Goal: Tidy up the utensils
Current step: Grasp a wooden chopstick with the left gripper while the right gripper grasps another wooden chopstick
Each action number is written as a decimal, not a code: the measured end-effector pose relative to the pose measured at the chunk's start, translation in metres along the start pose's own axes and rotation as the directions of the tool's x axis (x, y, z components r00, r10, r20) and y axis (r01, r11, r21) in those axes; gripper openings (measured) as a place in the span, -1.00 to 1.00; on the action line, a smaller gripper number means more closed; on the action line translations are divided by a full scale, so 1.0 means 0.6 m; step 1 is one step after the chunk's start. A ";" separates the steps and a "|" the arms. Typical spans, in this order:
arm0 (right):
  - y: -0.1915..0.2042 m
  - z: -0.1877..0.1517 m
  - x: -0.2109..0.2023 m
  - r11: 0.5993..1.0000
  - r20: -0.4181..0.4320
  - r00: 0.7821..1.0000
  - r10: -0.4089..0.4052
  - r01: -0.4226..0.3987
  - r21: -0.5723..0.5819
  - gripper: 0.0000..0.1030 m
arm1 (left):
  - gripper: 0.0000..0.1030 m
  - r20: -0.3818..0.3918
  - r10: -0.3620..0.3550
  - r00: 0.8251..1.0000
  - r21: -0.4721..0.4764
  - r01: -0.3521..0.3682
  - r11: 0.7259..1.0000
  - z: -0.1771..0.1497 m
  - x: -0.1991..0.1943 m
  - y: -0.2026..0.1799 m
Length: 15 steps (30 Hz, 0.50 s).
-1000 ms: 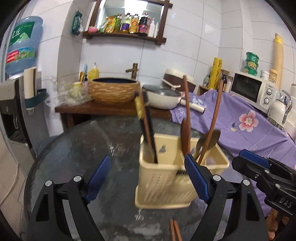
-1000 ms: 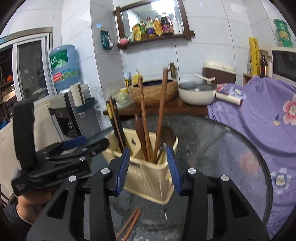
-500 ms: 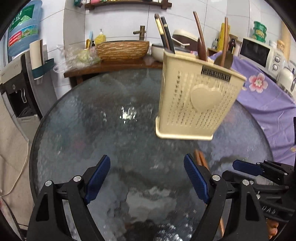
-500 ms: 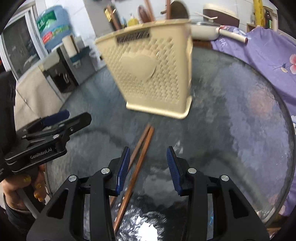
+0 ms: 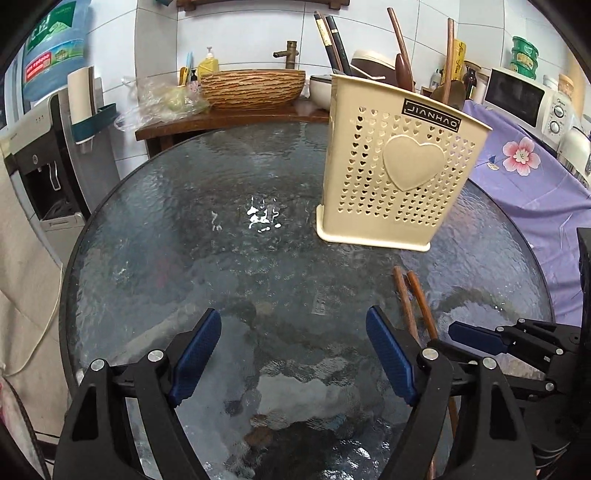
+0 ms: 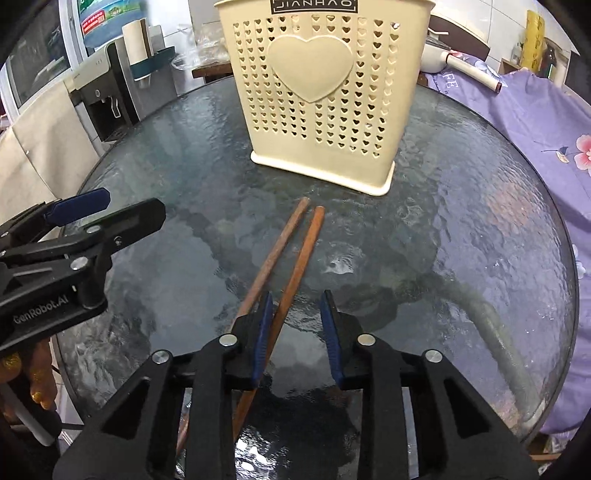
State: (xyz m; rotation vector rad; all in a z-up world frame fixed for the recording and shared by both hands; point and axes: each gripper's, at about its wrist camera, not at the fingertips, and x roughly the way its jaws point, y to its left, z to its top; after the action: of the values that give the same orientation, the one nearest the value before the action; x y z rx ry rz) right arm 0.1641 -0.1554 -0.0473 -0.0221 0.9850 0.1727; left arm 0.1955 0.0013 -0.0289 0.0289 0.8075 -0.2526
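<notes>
Lying flat: chopsticks (image 6: 295, 251) | paired, reddish-brown wood, slender, slightly splayed

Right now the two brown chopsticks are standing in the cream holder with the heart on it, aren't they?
No. The two chopsticks lie flat on the glass table in front of the holder, as the right wrist view shows. The right gripper is closing around one.

White tiled wall (image 5: 240, 33) noted behind a round textured-glass tabletop (image 5: 184, 258); purple floral cloth (image 5: 535, 173) draped at right.
</notes>
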 end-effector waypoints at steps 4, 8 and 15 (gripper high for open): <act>-0.020 -0.001 -0.003 1.000 -0.003 1.000 -0.001 0.001 0.003 -0.56 | 0.43 -0.019 -0.029 0.999 0.025 0.030 0.999 -0.004 0.005 -0.020; -0.045 0.002 -0.007 0.999 -0.012 0.999 0.046 -0.046 0.022 -0.56 | 0.33 -0.049 -0.080 0.996 0.050 0.083 0.995 -0.004 0.013 -0.044; -0.081 0.010 -0.005 0.998 -0.026 0.998 0.049 -0.048 0.029 -0.56 | -0.02 -0.109 -0.121 0.987 0.104 0.132 0.986 0.006 0.040 -0.085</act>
State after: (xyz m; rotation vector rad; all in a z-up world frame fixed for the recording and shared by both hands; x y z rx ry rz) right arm 0.1750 -0.2031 -0.0442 0.0261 1.0152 0.2035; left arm 0.2019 -0.0534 -0.0400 0.0955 0.8979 -0.4192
